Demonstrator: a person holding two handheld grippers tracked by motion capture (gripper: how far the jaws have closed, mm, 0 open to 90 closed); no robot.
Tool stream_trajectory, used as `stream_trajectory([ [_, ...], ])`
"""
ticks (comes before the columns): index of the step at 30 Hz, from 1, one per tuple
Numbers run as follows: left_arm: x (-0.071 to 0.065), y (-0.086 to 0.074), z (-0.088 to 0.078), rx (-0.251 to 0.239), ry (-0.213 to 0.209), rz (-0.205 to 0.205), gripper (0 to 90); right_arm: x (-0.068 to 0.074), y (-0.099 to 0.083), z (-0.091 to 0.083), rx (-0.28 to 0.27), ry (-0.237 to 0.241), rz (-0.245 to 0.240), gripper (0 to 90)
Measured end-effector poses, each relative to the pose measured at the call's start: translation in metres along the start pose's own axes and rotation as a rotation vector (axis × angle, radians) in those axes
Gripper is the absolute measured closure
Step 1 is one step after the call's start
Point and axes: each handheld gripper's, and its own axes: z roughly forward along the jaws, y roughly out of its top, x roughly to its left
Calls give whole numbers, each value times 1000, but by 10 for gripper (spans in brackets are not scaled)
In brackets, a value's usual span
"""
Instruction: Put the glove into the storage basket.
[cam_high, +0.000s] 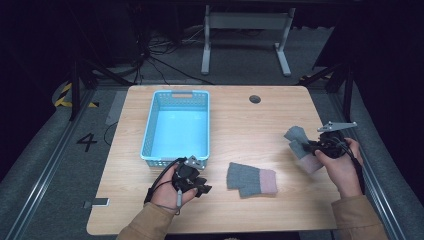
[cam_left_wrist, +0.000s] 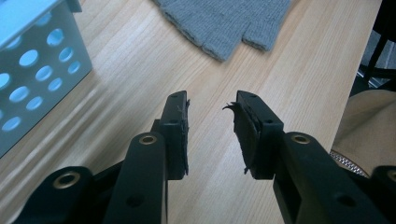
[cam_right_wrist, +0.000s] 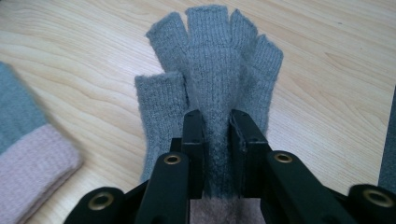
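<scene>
Right gripper view: hand-held gripper (cam_right_wrist: 217, 154) pinches grey glove (cam_right_wrist: 210, 70) (fingerless).

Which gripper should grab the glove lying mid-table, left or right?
Left. The left gripper is open, holds nothing and sits just beside the flat glove. The right gripper is shut on the other glove near the table's right edge.

High view looks down on the table (cam_high: 235, 115); both gripper views sit close above its wood.
</scene>
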Motion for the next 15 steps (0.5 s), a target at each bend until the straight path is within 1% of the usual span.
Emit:
stream_trajectory([
  [1,0,1,0,2,-2,3,658,3,1,-1,0,-3,-13,779],
  [2,0,2,1,0,-3,4,658,6,1,-2,-1,-1,-16,780],
  [3,-1,3,2,1,-5,5,657,12,3,-4,1,14,-34,780],
  [4,-1,4,2,3,-3,12,657,12,3,-4,1,14,-34,780],
  [5,-1,4,3,4,-4,12,653,19,4,-5,-4,28,-53,780],
  [6,-1,5,3,5,-4,15,653,19,4,-5,-4,28,-53,780],
  [8,-2,6,5,5,-8,14,654,25,5,-7,-8,56,-75,780],
  [10,-2,8,5,7,-11,21,654,33,7,-8,-15,86,-103,779],
  [11,-2,8,6,8,-10,22,654,35,8,-9,-15,105,-124,779],
  [15,-3,9,6,6,-15,25,654,46,11,-8,-8,154,-171,779],
])
